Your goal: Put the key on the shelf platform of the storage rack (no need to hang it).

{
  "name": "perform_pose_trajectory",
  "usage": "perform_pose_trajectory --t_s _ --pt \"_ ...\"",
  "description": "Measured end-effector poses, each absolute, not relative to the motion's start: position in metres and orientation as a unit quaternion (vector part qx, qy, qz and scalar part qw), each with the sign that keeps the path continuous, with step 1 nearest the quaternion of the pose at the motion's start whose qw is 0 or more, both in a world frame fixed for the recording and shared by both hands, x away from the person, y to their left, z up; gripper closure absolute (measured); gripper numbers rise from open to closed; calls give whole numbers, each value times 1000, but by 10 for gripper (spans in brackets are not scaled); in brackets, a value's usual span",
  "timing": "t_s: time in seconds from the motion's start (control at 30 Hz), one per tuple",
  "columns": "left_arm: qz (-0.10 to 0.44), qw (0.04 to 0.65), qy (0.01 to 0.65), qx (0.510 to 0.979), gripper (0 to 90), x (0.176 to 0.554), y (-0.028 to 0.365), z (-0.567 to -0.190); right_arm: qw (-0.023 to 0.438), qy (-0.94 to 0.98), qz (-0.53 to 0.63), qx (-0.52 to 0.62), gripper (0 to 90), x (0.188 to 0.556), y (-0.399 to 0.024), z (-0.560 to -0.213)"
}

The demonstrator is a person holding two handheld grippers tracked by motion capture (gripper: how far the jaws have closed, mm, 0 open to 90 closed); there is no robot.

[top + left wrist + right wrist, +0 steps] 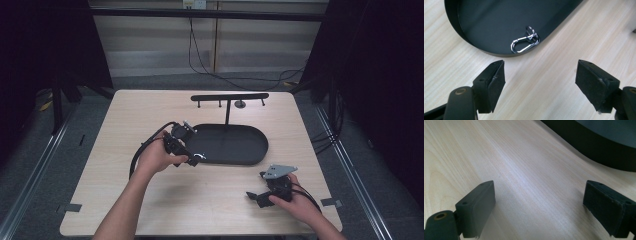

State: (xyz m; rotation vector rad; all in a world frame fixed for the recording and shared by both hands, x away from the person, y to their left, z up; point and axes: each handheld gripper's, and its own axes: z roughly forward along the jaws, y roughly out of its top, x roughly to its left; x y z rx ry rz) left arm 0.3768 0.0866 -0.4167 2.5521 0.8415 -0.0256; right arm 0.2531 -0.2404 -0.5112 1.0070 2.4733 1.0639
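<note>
Left gripper (192,159) sits at the left end of the tray (250,155), jaws apart, nothing between them. In the left gripper view its jaws stand wide over bare bench (541,95), just short of the tray (486,22) rim. Clip (524,43), a silver carabiner with a small ring on it, lies flat inside the tray, against the near wall. It is ahead of the jaws, between their lines but beyond the pads, not touching either. Tray wall stands between clip and jaws. In the high view the clip (200,156) shows as a small bright spot at the tray's left end, right at the left gripper's tip.

Right gripper (255,196) rests low over the bench (150,110), near side of the tray and toward its right end, well apart from the clip. Its jaws are apart too, with bare wood between them in the right gripper view; tray (599,147) edge shows farther off.

Black T-shaped stand (229,98) rises behind the tray.
</note>
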Motion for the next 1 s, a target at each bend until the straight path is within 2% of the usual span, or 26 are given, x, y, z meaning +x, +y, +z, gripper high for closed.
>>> perform_pose_trajectory --t_s 1.0 --pt "-7 214 310 926 245 357 129 -432 133 853 367 348 102 253 -240 -511"
